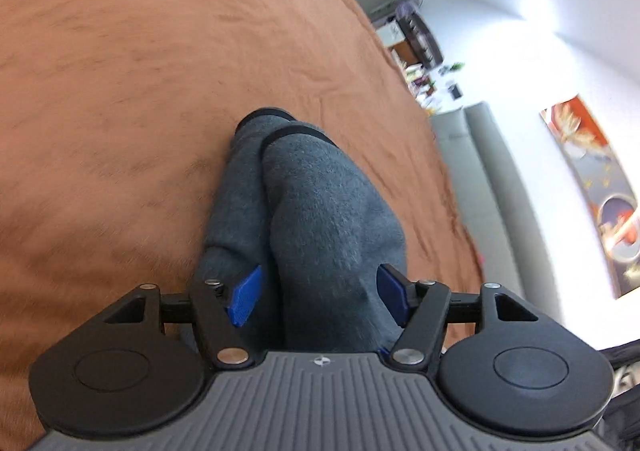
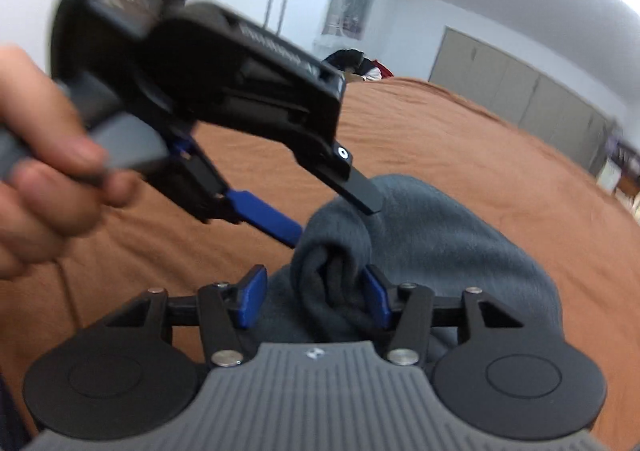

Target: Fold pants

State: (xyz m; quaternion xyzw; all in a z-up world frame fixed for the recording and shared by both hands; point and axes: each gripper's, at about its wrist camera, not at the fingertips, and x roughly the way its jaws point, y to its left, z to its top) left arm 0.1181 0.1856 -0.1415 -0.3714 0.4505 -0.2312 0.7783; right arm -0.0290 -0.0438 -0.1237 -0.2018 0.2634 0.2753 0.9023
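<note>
Right wrist: left gripper [image 2: 340,223] over pants [image 2: 440,235]; left wrist: cuffs [image 1: 276,123].

Both grippers wide apart: right gripper [image 2: 314,297] and left gripper [image 2: 336,219] straddle bunched grey pants [image 2: 440,251] on orange bedspread [image 2: 460,131].

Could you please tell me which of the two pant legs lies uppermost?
The broader leg nearer the edge of the bed; it overlaps the narrower leg beside it.

Blurred wall picture [image 1: 592,195], edge-cropped hand [image 2: 36,171]
</note>
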